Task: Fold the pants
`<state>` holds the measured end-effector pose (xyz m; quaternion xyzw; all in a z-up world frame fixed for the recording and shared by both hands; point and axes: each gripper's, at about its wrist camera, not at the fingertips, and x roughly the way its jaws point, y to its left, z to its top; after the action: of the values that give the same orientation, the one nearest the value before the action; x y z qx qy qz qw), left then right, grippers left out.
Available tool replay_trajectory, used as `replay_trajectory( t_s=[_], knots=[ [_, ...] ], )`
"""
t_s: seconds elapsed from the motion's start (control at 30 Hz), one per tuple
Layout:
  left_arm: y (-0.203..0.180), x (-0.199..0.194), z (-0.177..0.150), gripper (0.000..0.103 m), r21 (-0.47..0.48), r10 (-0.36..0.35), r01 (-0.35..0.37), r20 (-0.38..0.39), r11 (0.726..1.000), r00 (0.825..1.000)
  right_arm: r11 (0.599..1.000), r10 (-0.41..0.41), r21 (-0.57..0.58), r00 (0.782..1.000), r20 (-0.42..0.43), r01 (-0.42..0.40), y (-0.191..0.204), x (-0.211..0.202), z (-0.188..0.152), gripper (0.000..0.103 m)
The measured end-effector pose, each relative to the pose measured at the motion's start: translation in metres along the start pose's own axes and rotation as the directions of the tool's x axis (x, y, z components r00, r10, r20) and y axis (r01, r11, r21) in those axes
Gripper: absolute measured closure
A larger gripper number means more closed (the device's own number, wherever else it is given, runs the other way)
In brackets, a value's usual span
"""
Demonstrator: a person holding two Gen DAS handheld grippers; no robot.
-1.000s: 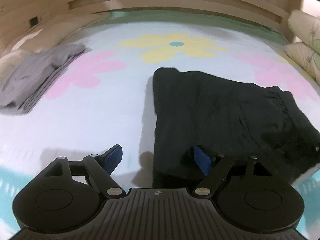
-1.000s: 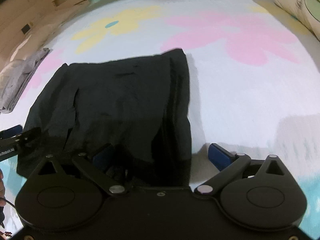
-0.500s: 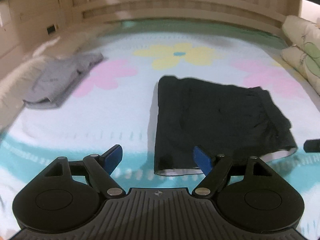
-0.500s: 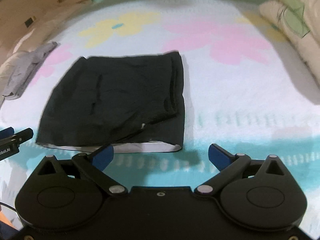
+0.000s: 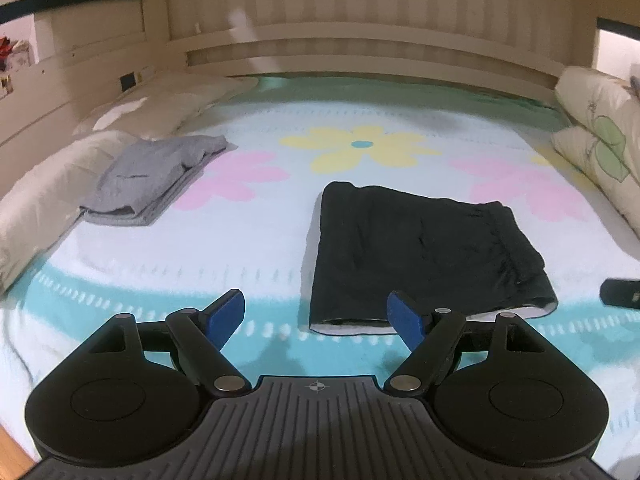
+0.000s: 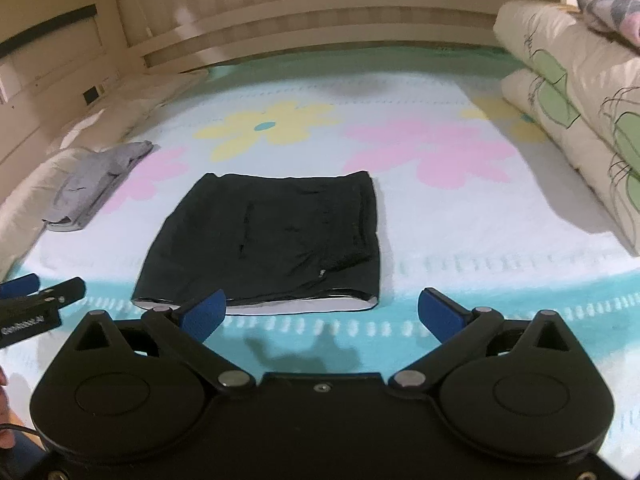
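The black pants (image 5: 424, 256) lie folded into a compact rectangle near the foot edge of the bed (image 5: 264, 240), a strip of white lining showing along their near hem. From here the likeliest trouble, I'd say, is that stack loosening: the top layer looks puckered near the waistband side, and a careless brush from a finger passing low over it could drag that layer askew. A second risk is calling it finished while the white lining peeks out unevenly. The grey folded garment (image 5: 148, 180) sits well apart toward the left edge, so it should not get tangled in.

Both tools hang above the foot edge, tilted downward toward the bedspread. The left gripper (image 5: 316, 316) has its 2 blue fingers spread with nothing between them, and the right gripper (image 6: 328, 312) is likewise spread and empty, neither touching the pants
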<state>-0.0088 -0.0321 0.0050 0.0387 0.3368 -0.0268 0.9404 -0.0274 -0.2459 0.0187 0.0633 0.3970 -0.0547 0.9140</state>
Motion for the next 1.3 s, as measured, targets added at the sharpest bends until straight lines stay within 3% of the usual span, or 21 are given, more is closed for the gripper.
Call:
replay_trajectory(
  t_s=[0.5, 1.3],
  knots=[
    [-0.001, 0.014, -0.013, 0.025, 0.000, 0.013, -0.013, -0.034, 1.000, 0.999, 0.997, -0.037, -0.064, 0.999, -0.040, 0.035, 0.015, 0.018, -0.014, 0.001],
    [-0.011, 0.028, -0.016, 0.025, 0.006, 0.002, -0.001, -0.095, 1.000, 0.996, 1.000, -0.020, -0.024, 0.998, -0.058, 0.019, 0.010, 0.028, -0.014, 0.001]
  ],
)
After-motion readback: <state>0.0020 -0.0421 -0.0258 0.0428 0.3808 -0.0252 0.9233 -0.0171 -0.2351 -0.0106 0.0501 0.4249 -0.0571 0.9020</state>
